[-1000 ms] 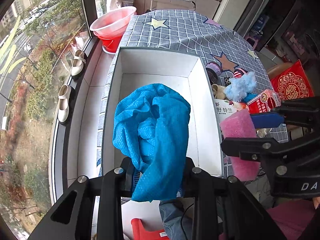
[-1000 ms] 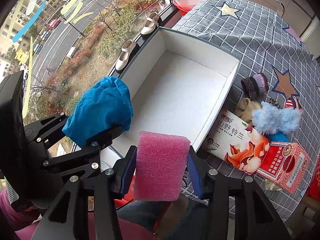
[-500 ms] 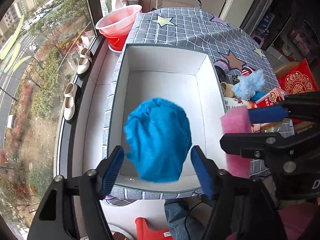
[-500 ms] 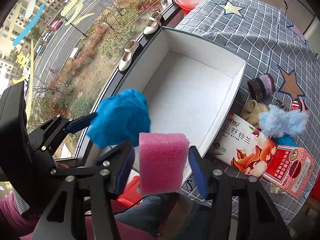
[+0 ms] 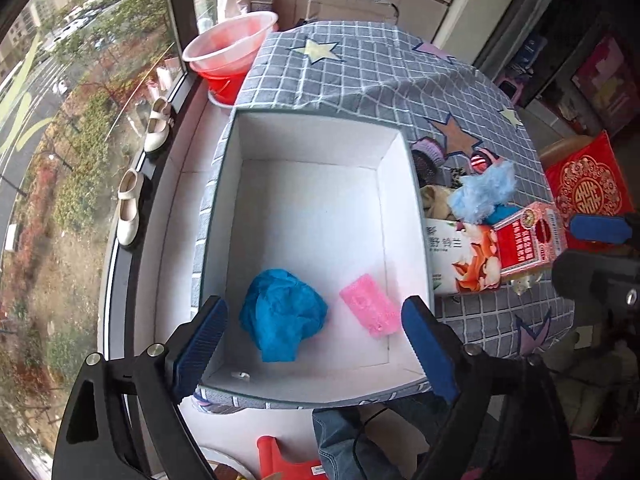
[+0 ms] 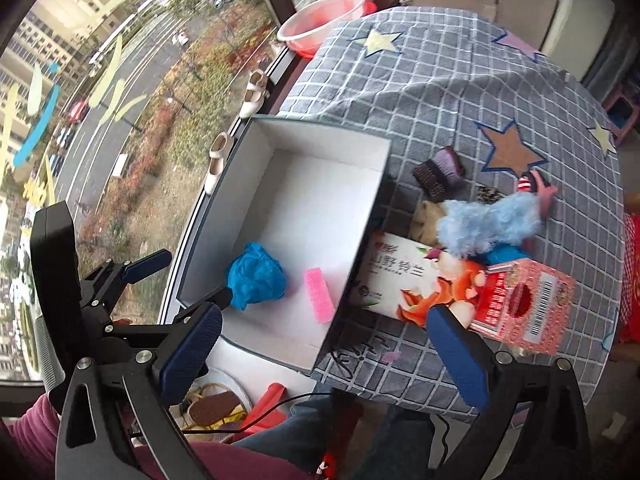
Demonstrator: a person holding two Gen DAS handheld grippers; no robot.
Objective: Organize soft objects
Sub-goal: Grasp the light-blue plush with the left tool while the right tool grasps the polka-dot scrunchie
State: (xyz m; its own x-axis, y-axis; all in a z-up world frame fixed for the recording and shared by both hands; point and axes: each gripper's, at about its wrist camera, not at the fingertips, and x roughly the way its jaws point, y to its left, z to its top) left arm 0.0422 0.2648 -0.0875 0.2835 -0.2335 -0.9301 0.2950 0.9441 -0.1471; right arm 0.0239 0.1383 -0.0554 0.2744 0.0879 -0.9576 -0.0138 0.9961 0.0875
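Note:
A crumpled blue cloth [image 5: 282, 314] [image 6: 256, 278] and a pink sponge [image 5: 370, 310] [image 6: 319, 295] lie loose on the floor of the white box [image 5: 312, 128] [image 6: 320, 140], near its front wall. Above them my left gripper [image 5: 316, 340] hangs with its jaws opening and nothing between the pads. My right gripper [image 6: 324, 342] hovers over the box's near right corner, jaws opening wide, nothing between them. More soft things lie right of the box: a fluffy light-blue piece [image 5: 482, 190] [image 6: 486, 222], a purple knit piece [image 6: 438, 172] and a beige cloth [image 6: 428, 218].
A carton with a fox print [image 6: 416, 280] and a red box [image 6: 524, 306] lie against the white box's right wall on the checked tablecloth [image 6: 440, 80]. A pink basin [image 5: 230, 46] stands at the far left by the window. A red packet [image 5: 592, 192] lies far right.
Both grippers opened and rose. The blue cloth dropped from the left one and the pink sponge from the right one; both now lie in the box.

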